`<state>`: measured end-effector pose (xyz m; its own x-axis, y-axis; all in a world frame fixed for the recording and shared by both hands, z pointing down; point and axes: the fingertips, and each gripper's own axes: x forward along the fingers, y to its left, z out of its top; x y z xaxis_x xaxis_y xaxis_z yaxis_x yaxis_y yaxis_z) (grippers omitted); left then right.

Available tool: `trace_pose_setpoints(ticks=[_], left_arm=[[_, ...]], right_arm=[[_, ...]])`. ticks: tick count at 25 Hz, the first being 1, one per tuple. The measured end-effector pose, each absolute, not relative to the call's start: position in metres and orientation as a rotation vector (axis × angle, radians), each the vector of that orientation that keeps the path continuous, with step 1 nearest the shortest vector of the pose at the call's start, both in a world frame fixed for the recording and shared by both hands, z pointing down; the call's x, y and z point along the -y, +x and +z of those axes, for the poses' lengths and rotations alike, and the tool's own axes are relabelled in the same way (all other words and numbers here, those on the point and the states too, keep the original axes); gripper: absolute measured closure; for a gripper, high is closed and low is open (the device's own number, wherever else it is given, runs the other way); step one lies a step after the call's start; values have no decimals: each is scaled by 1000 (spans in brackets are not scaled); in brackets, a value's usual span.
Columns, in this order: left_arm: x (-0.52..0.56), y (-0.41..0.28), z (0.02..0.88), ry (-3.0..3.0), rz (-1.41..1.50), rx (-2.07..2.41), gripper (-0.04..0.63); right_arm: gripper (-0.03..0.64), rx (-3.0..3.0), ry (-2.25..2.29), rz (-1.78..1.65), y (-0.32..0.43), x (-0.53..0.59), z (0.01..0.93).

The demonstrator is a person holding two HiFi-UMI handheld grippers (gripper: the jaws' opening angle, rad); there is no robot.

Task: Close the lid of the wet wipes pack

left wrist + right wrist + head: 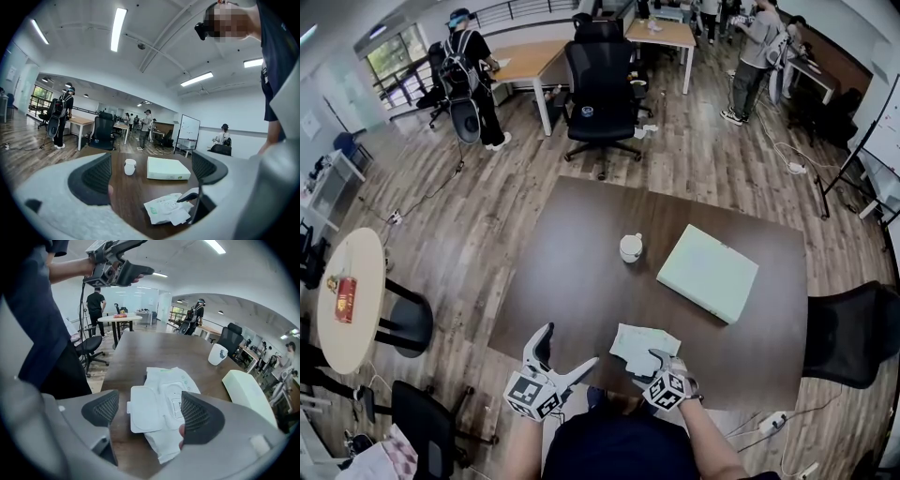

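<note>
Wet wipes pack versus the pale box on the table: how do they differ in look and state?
The wet wipes pack is soft and crumpled; the box is rigid with a flat top. The pack's lid is flipped open to one side, while the box looks closed. The box is clearly larger and sits farther from the near edge of the table than the pack. Both are pale and lie flat on the dark tabletop.

The head view looks steeply down on the brown table (581,244) from above. The left gripper view faces level across it from the near edge. The right gripper view tilts down, close over the wet wipes pack (171,380) (all three views share it).
</note>
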<state>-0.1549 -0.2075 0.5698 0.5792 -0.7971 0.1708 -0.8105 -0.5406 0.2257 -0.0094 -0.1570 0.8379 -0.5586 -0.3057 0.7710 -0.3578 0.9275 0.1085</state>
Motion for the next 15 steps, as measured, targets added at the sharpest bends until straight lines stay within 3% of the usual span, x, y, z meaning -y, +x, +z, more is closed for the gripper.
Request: trace_pose_setpoints(ticks=[15], left_arm=[[203, -134, 583, 2576, 158, 1278, 69]], right_arm=[[167, 2031, 510, 11, 16, 162, 874]])
